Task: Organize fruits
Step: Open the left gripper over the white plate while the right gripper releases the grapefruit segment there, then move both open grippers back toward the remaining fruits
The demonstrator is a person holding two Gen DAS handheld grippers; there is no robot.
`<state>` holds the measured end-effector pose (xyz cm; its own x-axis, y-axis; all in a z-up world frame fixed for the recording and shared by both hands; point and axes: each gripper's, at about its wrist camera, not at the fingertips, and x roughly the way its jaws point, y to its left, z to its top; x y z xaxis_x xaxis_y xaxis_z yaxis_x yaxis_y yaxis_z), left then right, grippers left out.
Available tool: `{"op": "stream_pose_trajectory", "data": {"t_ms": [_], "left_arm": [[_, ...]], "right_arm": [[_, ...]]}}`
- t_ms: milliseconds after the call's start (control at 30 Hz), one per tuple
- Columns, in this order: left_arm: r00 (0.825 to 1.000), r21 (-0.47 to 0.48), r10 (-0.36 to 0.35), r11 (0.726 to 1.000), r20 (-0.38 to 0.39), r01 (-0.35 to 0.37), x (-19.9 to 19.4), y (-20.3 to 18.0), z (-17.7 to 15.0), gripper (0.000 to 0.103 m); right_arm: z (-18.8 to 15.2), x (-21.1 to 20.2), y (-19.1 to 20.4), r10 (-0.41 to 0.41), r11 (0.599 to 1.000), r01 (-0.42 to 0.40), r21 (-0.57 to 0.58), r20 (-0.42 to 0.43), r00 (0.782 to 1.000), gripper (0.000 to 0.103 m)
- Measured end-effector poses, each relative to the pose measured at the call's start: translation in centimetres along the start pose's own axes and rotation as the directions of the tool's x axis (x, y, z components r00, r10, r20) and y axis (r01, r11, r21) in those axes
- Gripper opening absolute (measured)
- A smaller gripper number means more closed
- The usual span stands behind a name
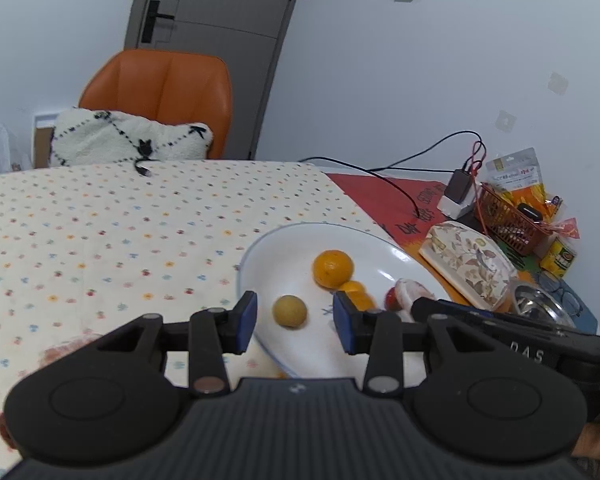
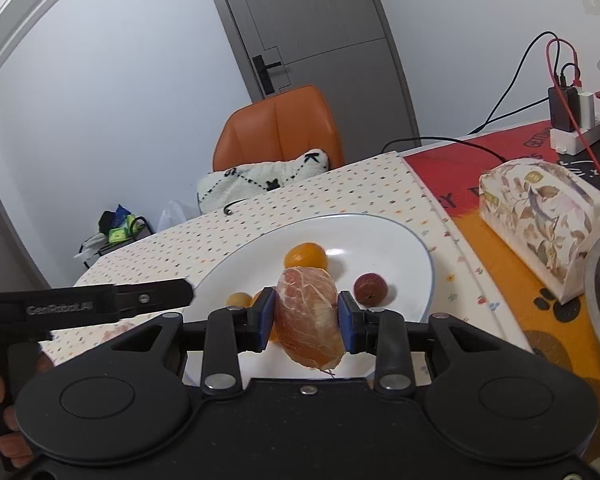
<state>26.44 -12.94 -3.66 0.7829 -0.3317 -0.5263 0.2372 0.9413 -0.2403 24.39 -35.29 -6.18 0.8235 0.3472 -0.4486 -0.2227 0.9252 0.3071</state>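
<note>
The right claw is clenched on a peeled citrus segment, its blue pads pressing both flanks, and it hangs over the near rim of the white plate; the left claw stands released with nothing between its pads, poised over the same plate on the tabletop. Already lying on the plate are an orange, a small yellowish fruit, a dark red fruit and another orange piece partly hidden behind the claws.

The step in hand looks like setting the segment down among the others. The risks seem plain enough: the flesh is soft and membranous, so a hard squeeze could burst it or leave it stuck to a pad on release; let go too near the rim, it could slide off onto the dotted cloth; the round fruits may roll if bumped; and the two claws sit close together, so a careless move could knock them against each other.
</note>
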Motion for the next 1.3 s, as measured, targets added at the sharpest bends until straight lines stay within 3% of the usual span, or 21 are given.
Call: {"op": "stream_pose_trajectory", "data": {"t_ms": [133, 200, 267, 333, 833, 1067, 1300], "left_arm": [[0.999, 0.003, 0.039, 0.999, 0.003, -0.039, -0.8, 1.0, -0.1, 0.049], [0.998, 0.012, 0.06, 0.998, 0.012, -0.06, -1.3, 1.4, -0.1, 0.064], [0.997, 0.003, 0.073, 0.997, 0.036, -0.073, -2.0, 1.9, -0.1, 0.087], [0.994, -0.01, 0.091, 0.996, 0.066, -0.091, -2.6, 2.4, -0.1, 0.094], [0.96, -0.148, 0.264, 0.957, 0.092, -0.249, -5.3, 8.2, 0.3, 0.099], [0.956, -0.207, 0.281, 0.943, 0.08, -0.26, -6.7, 10.2, -0.3, 0.1], [0.958, -0.162, 0.279, 0.951, 0.073, -0.265, -8.6, 10.1, -0.9, 0.1]], "right_arm": [[0.2, 0.4, -0.1, -0.016, 1.0, 0.017, -0.007, 0.012, 1.0, 0.032], [0.3, 0.4, 0.2, -0.02, 1.0, 0.02, -0.013, 0.02, 1.0, 0.038], [0.2, 0.3, 0.4, -0.03, 0.999, 0.03, -0.017, 0.024, 0.999, 0.047], [0.1, 0.1, 0.6, -0.027, 0.999, 0.028, -0.019, 0.031, 0.999, 0.055], [0.5, -0.3, 3.5, 0.083, 0.996, -0.081, -0.021, 0.056, 0.995, 0.07], [0.9, 0.4, 5.4, 0.105, 0.993, -0.103, -0.049, 0.042, 0.994, 0.074], [0.7, 0.3, 7.1, 0.134, 0.99, -0.131, -0.057, 0.043, 0.99, 0.092]]}}
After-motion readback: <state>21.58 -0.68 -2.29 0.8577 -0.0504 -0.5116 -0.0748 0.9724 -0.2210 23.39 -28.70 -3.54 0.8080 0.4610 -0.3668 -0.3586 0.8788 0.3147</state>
